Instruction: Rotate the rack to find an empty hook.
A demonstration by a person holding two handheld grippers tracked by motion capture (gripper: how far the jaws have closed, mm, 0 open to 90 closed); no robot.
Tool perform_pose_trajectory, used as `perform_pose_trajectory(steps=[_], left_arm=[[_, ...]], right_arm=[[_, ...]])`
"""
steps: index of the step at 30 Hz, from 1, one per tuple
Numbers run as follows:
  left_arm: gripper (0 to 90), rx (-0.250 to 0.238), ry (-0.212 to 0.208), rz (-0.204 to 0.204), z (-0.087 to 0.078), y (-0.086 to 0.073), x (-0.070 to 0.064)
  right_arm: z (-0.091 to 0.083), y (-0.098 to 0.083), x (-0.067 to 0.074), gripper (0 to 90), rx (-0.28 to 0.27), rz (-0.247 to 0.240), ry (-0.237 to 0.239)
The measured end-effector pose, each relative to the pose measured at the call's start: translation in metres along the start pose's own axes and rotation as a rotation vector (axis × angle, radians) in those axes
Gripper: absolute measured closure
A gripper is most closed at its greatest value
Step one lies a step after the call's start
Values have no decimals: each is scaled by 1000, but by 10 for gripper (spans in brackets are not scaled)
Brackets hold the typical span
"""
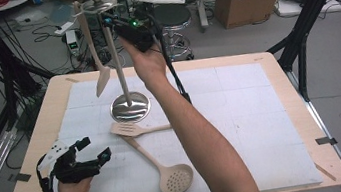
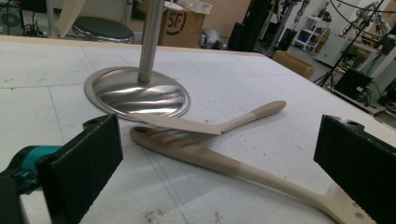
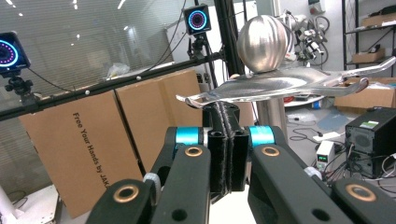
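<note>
Your right tool (image 3: 227, 154) has its jaws pressed together just under the stand's top hooks (image 3: 280, 84) (nothing visible between them). Your left tool (image 1: 90, 151) rests spread apart on the counter (image 1: 262, 113), near the slotted spatula (image 1: 127, 129) and skimmer (image 1: 175, 178).

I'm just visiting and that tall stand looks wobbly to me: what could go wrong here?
1. The right gripper, fingers shut, is up at the hook arms of the tall steel utensil stand; a nudge there, high above its round base, might tip it.
2. The beige spoon hanging from the stand could swing or slip off.
3. The beige slotted spatula lies across the beige skimmer ladle handle, so lifting one may drag the other.
</note>
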State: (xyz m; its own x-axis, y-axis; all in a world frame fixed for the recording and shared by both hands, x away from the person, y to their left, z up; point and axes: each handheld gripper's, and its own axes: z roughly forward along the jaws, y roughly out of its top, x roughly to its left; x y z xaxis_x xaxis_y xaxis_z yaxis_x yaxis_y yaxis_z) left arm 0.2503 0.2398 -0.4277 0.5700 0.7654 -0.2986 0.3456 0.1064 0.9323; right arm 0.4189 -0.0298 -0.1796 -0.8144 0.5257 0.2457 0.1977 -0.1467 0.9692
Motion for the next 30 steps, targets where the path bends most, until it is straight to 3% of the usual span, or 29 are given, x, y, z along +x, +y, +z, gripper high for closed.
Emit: perform_pose_trajectory(steps=[14, 19, 30], left_arm=[[17, 0, -3, -1, 0, 0, 1], [17, -2, -2, -2, 0, 0, 1], [17, -1, -5, -3, 0, 0, 1]], right_arm=[[4, 2, 4, 900, 0, 10, -17], [-3, 8, 0, 900, -32, 25, -18], [-4, 19, 3, 900, -44, 22, -9]])
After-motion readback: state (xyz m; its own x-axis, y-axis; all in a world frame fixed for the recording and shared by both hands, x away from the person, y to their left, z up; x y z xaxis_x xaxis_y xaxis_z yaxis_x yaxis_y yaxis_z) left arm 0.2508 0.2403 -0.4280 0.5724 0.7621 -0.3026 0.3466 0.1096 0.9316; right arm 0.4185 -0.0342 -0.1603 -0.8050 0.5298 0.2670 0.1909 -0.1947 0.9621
